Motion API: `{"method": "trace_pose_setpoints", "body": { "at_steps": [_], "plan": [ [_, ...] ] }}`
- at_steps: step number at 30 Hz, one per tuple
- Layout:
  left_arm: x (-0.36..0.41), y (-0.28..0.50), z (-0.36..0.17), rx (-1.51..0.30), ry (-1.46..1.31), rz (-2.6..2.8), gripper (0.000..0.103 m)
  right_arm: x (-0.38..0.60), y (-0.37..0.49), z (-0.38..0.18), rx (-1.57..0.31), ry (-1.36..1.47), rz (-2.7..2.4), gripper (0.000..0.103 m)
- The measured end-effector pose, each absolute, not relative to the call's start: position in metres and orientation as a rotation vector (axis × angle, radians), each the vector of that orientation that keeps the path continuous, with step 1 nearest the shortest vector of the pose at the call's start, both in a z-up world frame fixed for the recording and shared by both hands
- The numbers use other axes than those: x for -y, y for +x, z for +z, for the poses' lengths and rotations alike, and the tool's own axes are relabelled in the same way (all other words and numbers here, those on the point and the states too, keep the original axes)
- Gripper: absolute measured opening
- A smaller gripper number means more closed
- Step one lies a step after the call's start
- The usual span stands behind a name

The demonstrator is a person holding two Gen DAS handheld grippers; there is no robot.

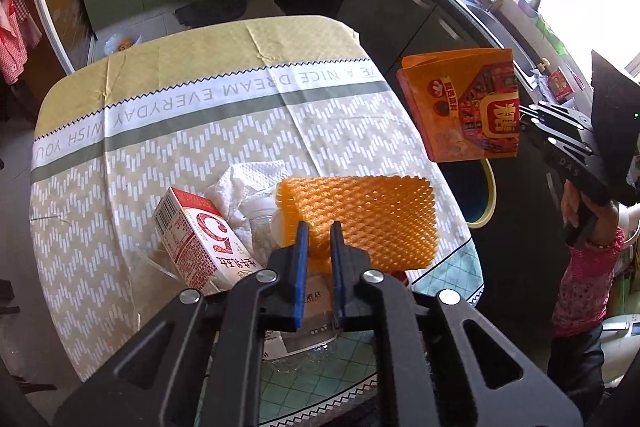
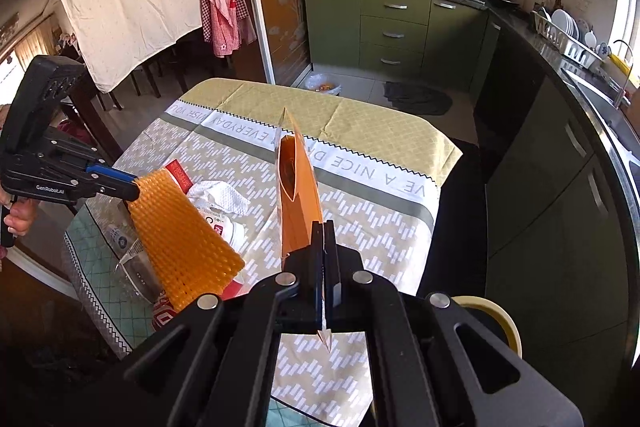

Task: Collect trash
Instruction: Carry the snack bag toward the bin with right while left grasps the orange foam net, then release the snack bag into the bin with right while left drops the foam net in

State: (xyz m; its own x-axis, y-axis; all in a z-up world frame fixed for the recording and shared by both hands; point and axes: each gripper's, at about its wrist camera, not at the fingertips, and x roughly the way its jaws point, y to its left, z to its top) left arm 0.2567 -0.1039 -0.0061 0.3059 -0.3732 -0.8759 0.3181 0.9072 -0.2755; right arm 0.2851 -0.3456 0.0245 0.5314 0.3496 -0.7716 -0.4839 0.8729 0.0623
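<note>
My left claw (image 1: 319, 241) is clamped narrow on one end of the orange foam net (image 1: 360, 223), which hangs above the desk (image 1: 200, 131) in the lower middle of the left wrist view. My right claw (image 2: 323, 247) is pressed tight on the bottom edge of the orange snack bag (image 2: 298, 203) — in the left view that bag (image 1: 460, 107) floats at the right of the frame, off the desk's edge.

Both pieces are lifted, so I judge the step is carrying them to a bin. I can't tell for certain where that is; a round yellow-rimmed thing (image 2: 496, 315) sits low at right, partly hidden. I'd keep both grips firm and the bag upright, and clear the pile below — milk carton (image 1: 196, 239), crumpled paper towel (image 1: 244, 183), clear plastic bottle (image 1: 260, 223) — without snagging the net's loose end.
</note>
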Motion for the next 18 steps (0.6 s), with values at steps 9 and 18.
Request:
{"method": "trace_pose_setpoints", "body": {
  "at_steps": [9, 18],
  "plan": [
    [0.126, 0.237, 0.042, -1.053, 0.016, -0.508, 0.01, 0.409, 0.261, 0.028, -0.865, -0.102, 0.383, 0.001],
    [0.156, 0.231, 0.058, -1.018, 0.069, -0.539, 0.01, 0.495, 0.246, -0.03, -0.977, -0.032, 0.163, 0.001]
  ]
}}
